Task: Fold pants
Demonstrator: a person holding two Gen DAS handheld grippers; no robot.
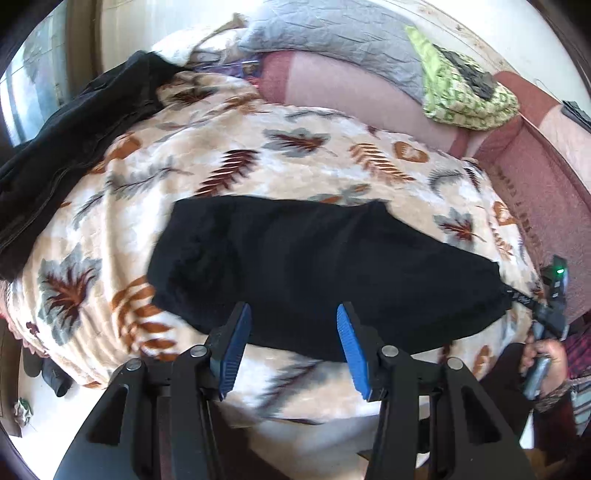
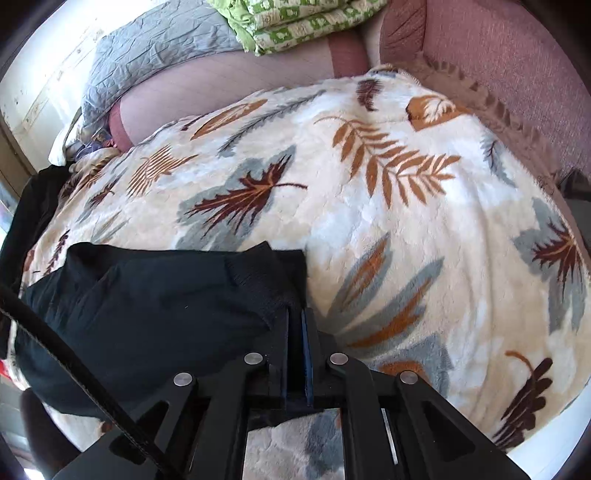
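Observation:
The black pants lie folded into a compact band on a cream blanket with leaf prints. My left gripper is open, its blue pads apart just above the near edge of the pants, holding nothing. My right gripper shows at the right end of the pants in the left wrist view. In the right wrist view the right gripper is shut on the right end of the pants, pinching the ribbed fabric corner.
A second black garment lies at the blanket's far left. A grey pillow and a green patterned cloth rest on the pink couch behind. A black strap crosses the lower left of the right wrist view.

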